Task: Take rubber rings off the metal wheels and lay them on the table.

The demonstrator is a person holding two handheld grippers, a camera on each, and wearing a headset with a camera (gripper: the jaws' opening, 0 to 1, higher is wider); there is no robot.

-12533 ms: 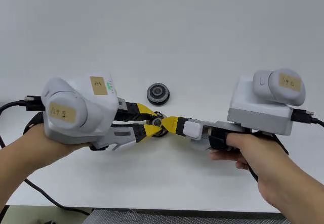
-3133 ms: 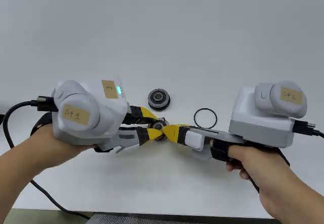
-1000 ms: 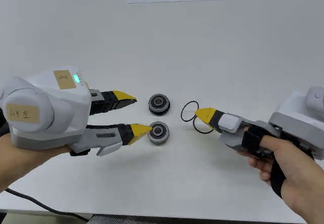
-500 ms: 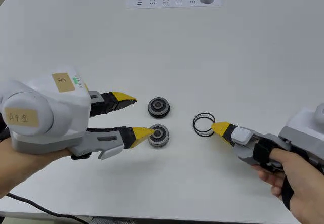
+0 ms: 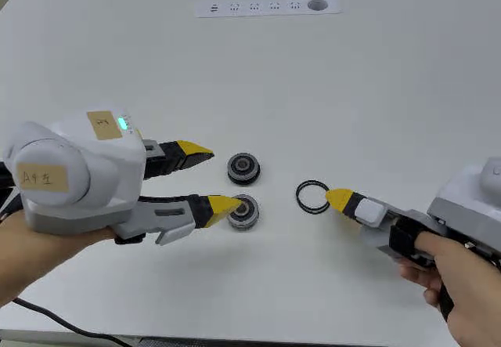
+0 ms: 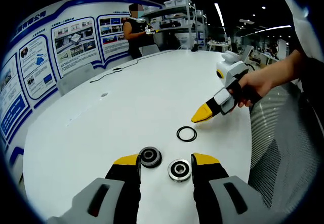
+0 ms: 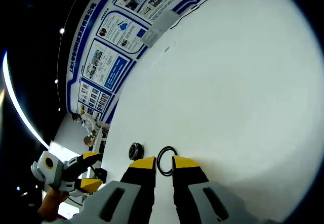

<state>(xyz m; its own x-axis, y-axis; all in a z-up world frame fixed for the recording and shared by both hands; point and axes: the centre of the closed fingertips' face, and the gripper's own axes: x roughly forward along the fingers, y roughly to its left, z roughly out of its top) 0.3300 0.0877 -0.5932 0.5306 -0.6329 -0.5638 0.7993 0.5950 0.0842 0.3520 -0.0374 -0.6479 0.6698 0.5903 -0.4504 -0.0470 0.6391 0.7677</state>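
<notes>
The rubber rings [image 5: 313,196], seemingly two, lie on the table [image 5: 352,88] just past your narrowly parted, empty right gripper [image 5: 330,198]; both wheels [image 5: 243,168] by your wide-spread left gripper [image 5: 224,178] look bare, so you seem nearly done

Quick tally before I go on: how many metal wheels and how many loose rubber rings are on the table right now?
Round metal wheels: 2, the far wheel and the near wheel
Loose black rubber rings: 2, I think; they lie overlapped and read almost as one
Total: 4
</notes>
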